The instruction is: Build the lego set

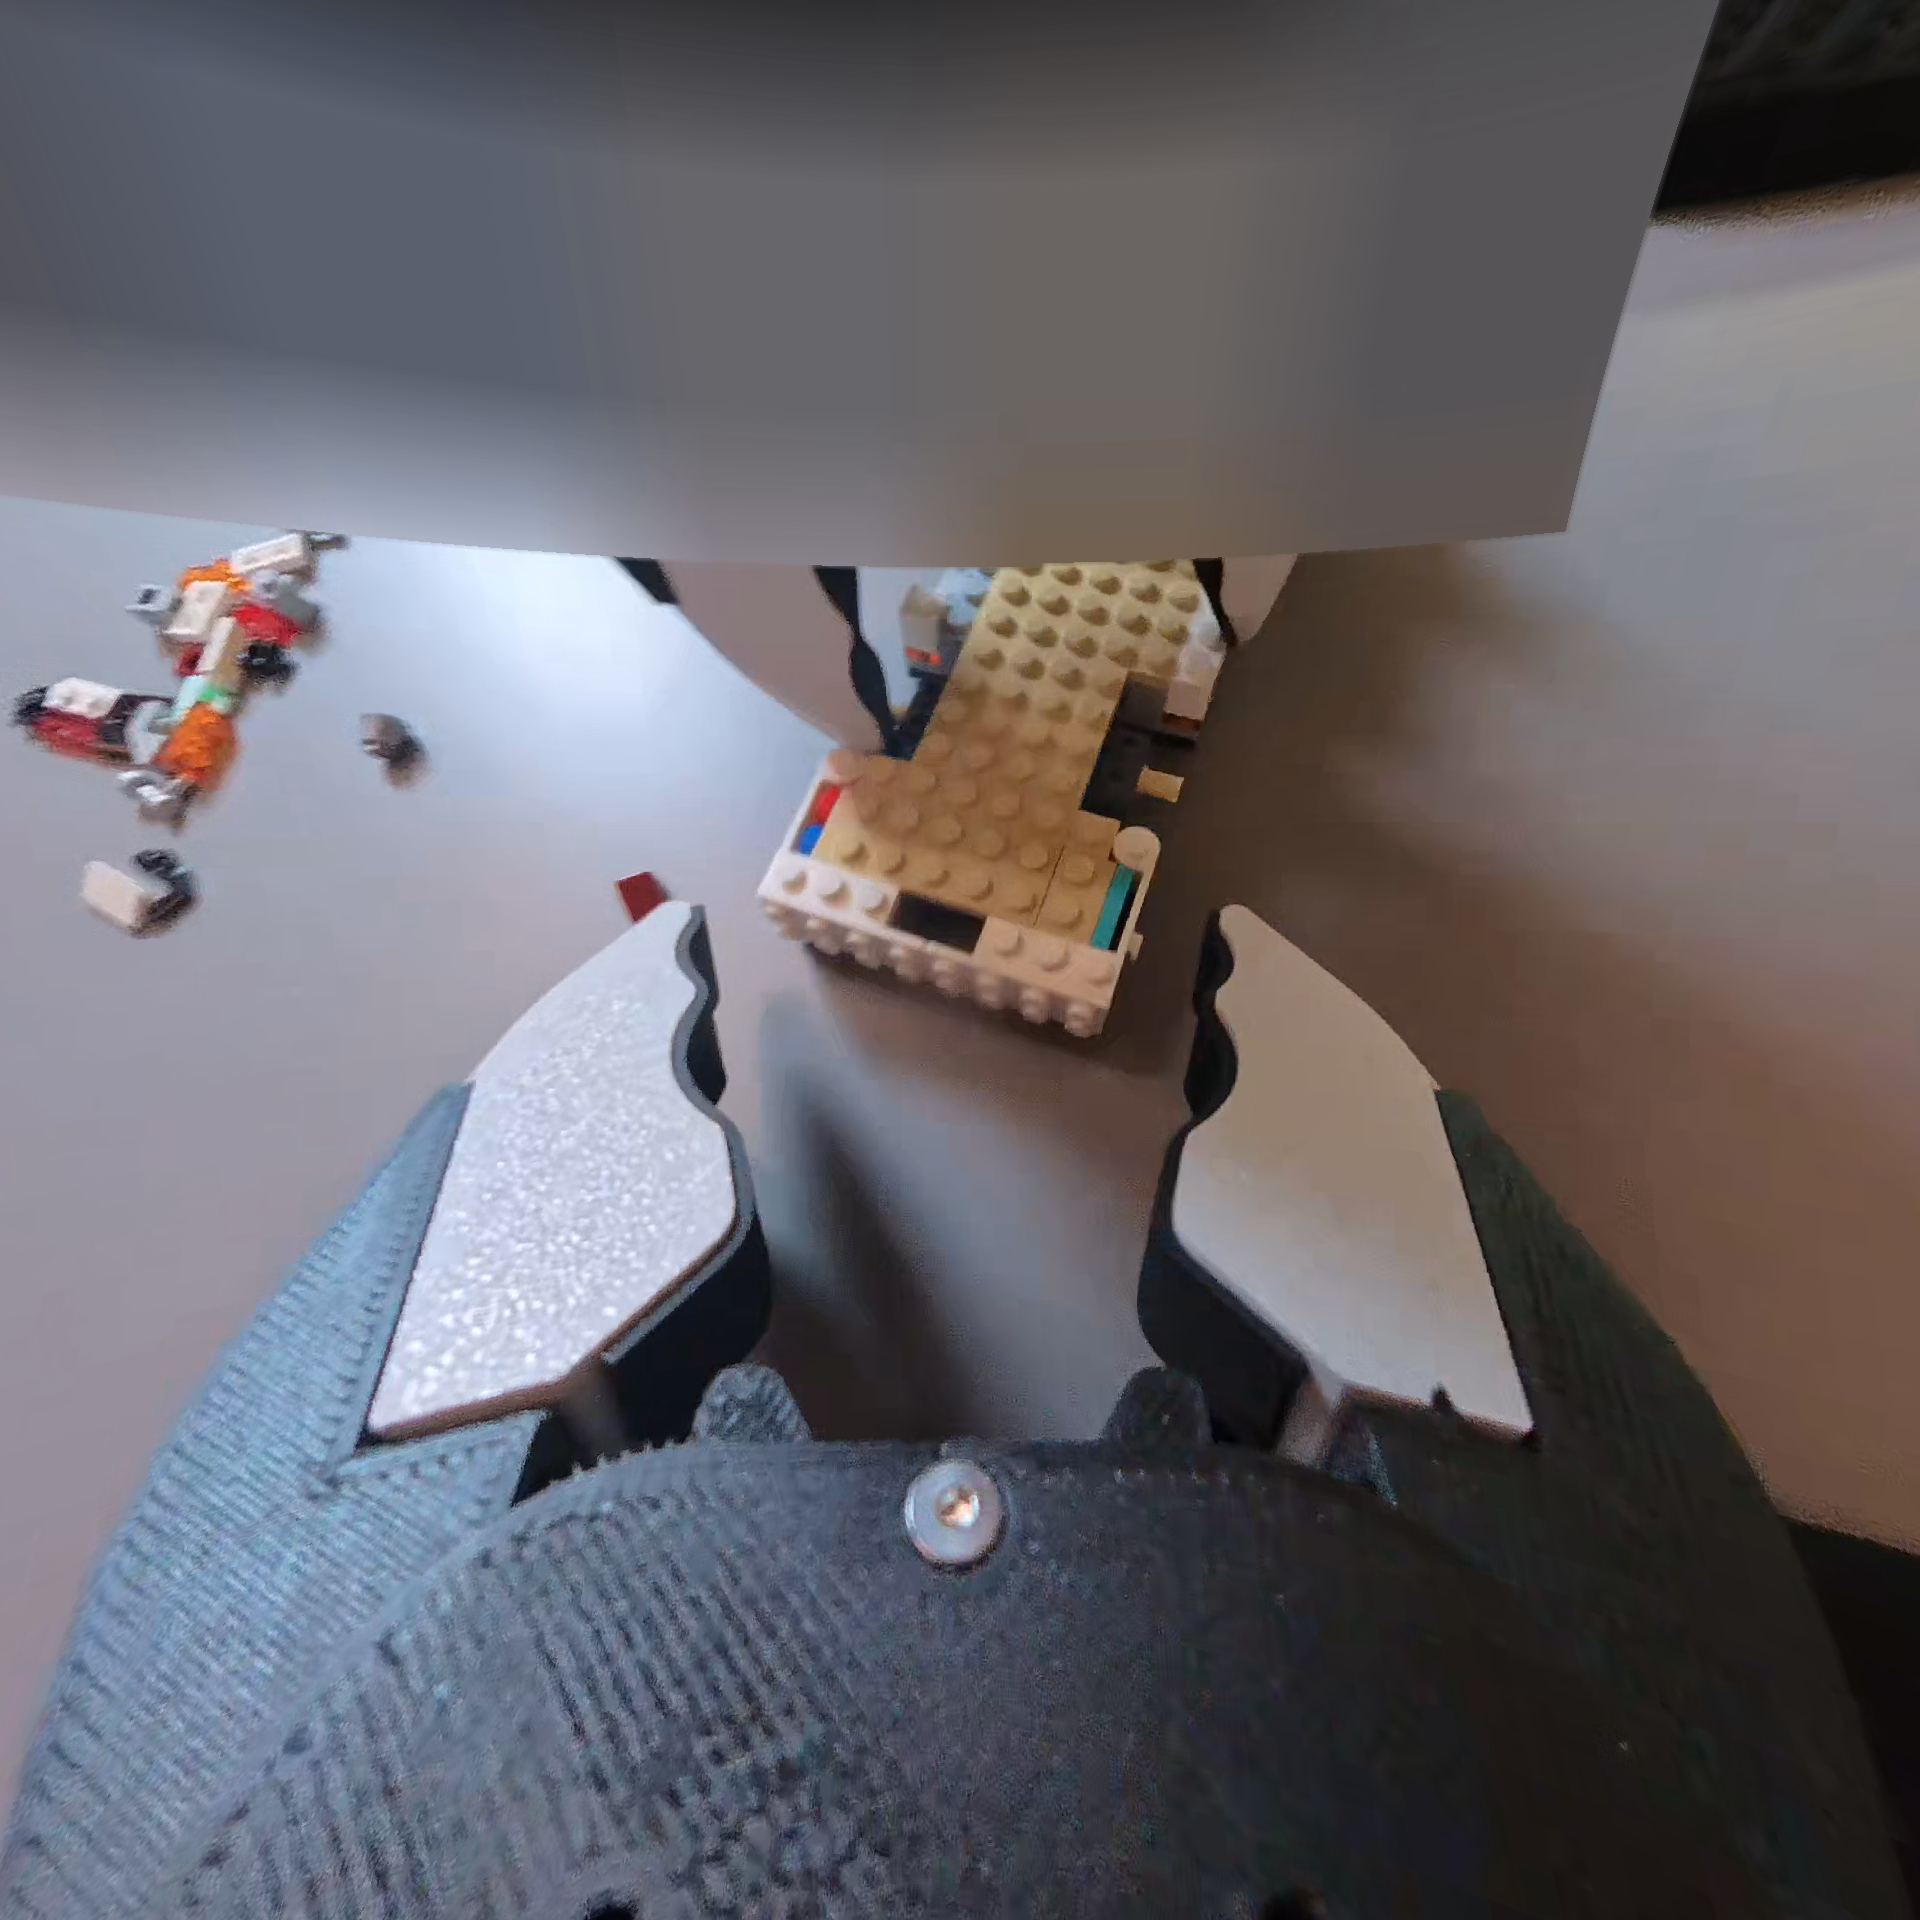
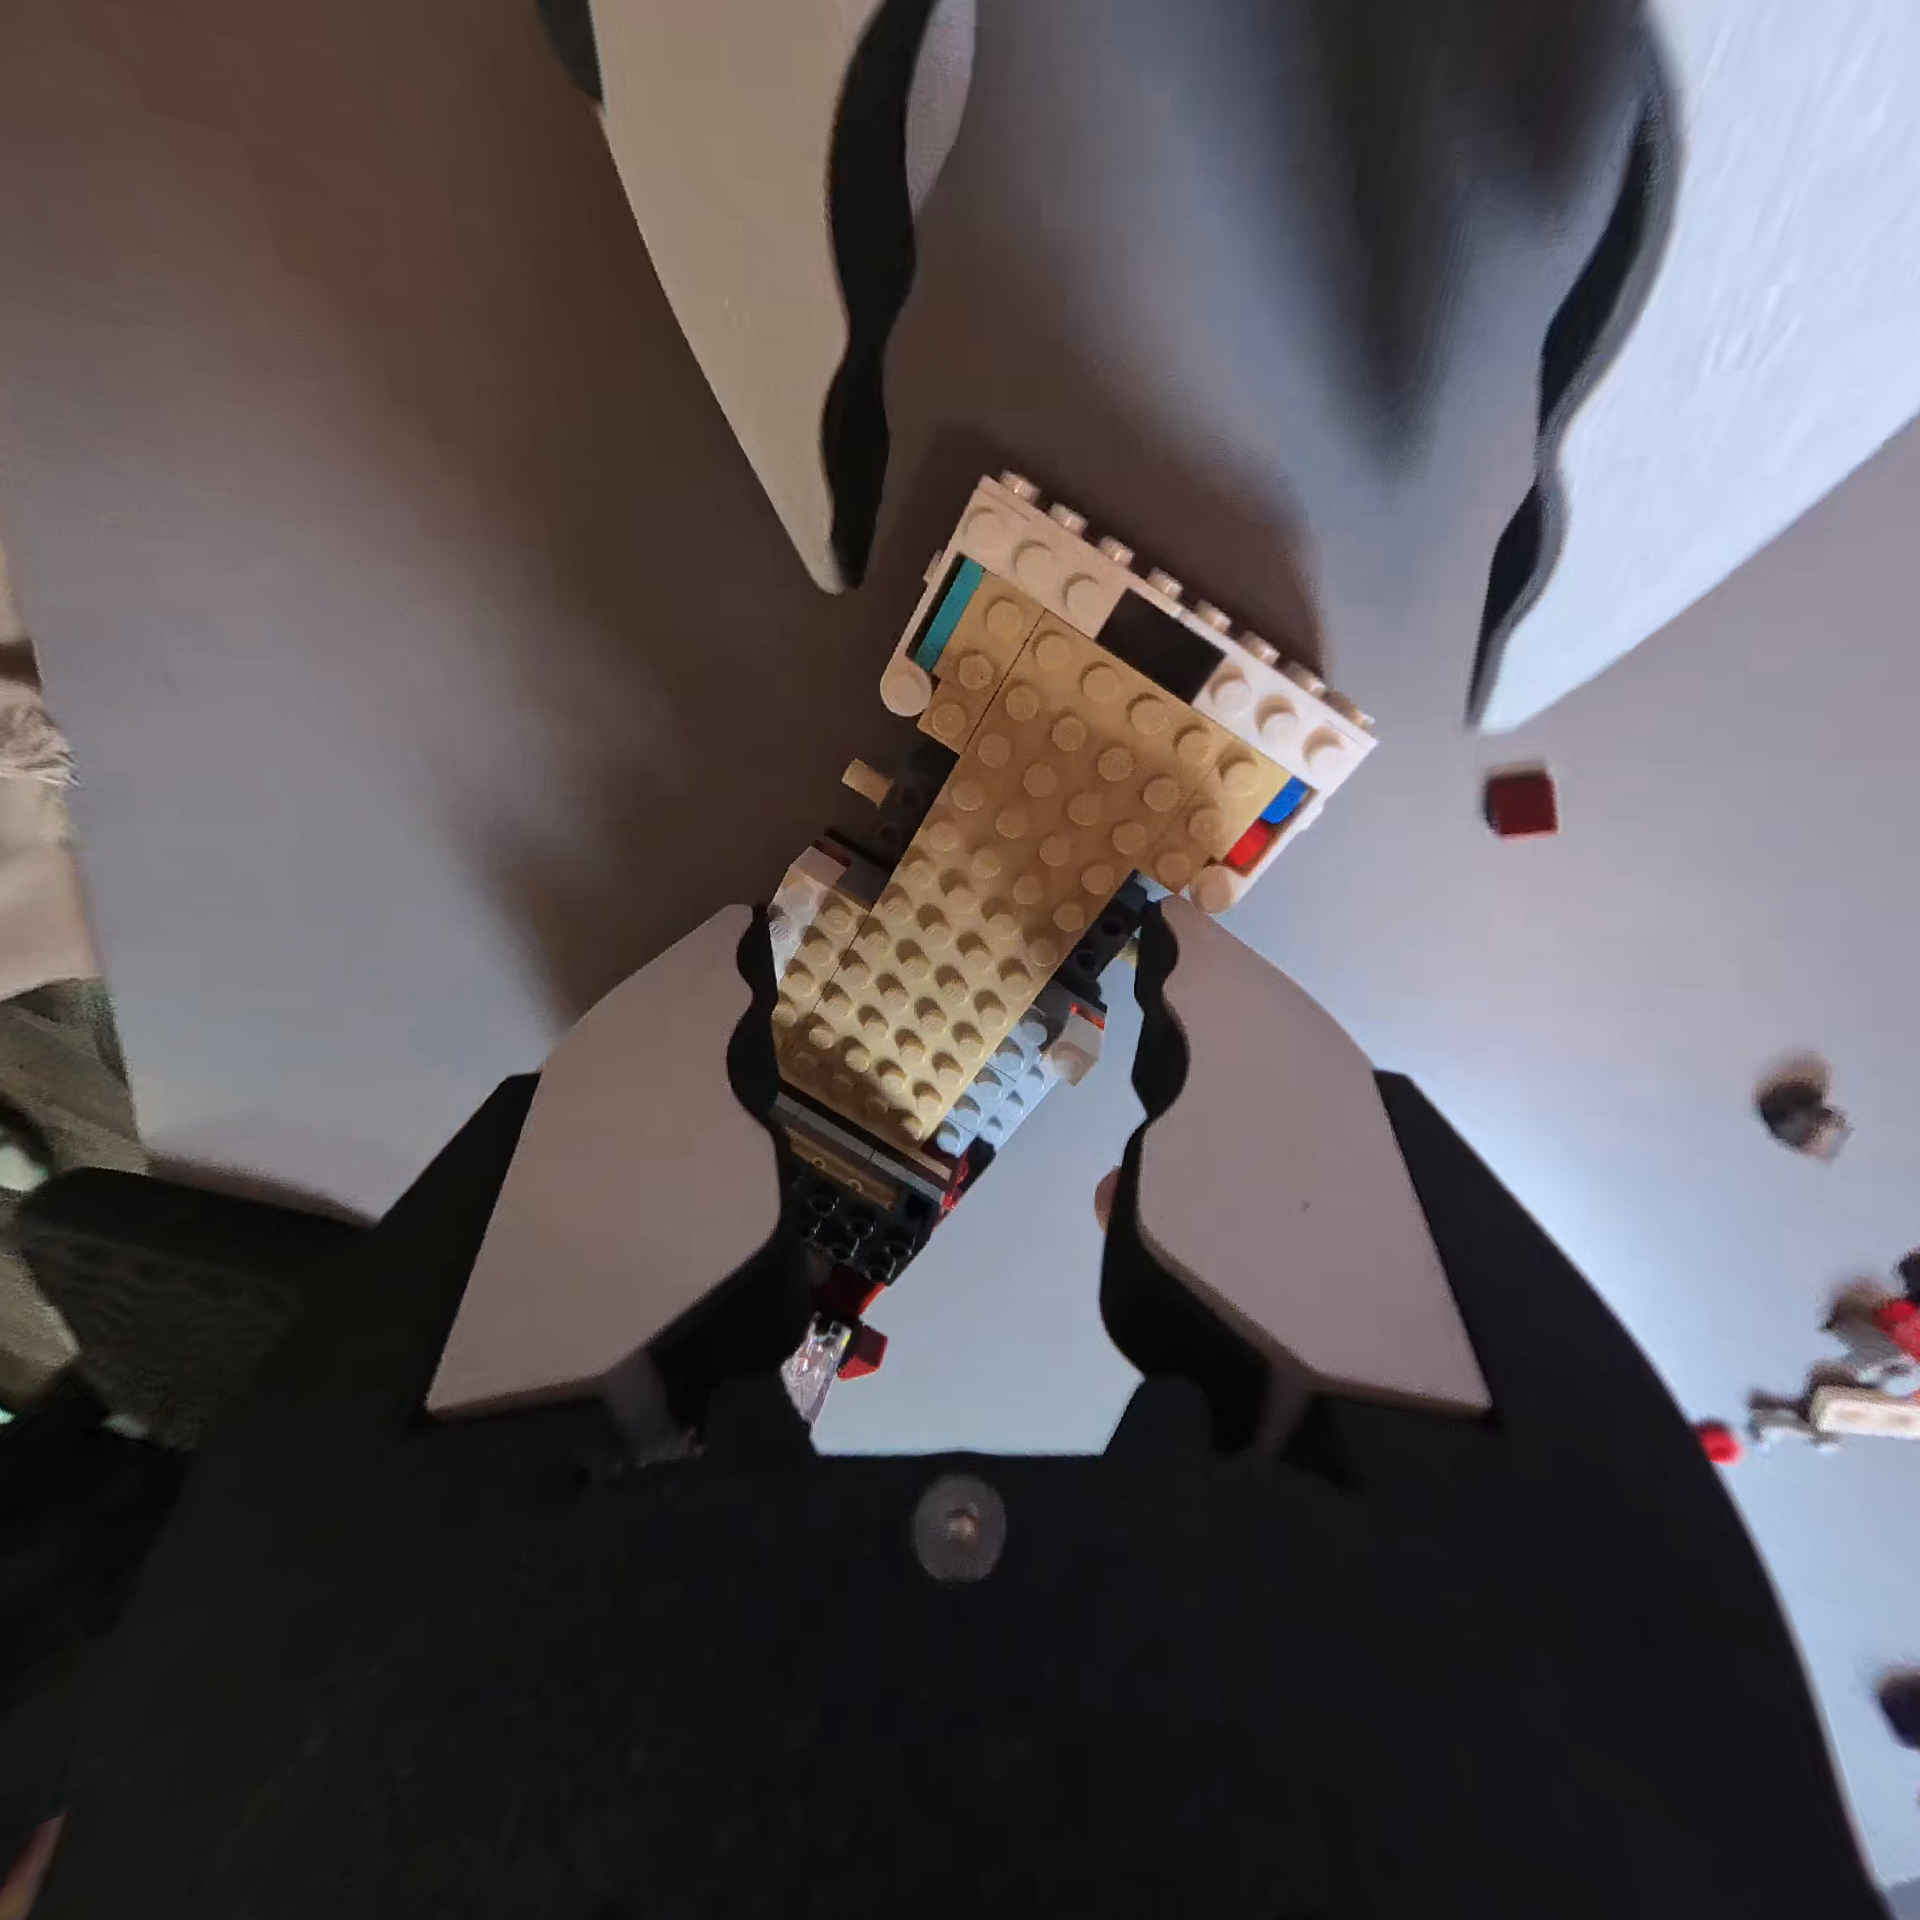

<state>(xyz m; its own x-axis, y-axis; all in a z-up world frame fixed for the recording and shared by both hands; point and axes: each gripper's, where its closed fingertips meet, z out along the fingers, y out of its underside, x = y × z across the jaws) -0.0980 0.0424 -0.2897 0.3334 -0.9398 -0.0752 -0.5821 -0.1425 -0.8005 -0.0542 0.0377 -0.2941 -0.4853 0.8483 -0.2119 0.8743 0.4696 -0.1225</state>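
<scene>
Left fingers (image 1: 956,925) spread wide, bare, hovering just short of the white end of the brick model (image 1: 997,821) on the grey table (image 1: 416,1039). Right fingers (image 2: 951,914) open around the model's (image 2: 1039,831) tan-plated tail; left pad looks against it, right pad only near its tip, contact uncertain. Dark red brick (image 1: 639,891) beside my left fingertip. Loose bricks (image 1: 187,675) scattered well off to the left.

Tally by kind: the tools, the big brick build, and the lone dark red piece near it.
Tools: 2 (left tool, right tool)
Build: 1
Dark red piece: 1
Total: 4
</scene>
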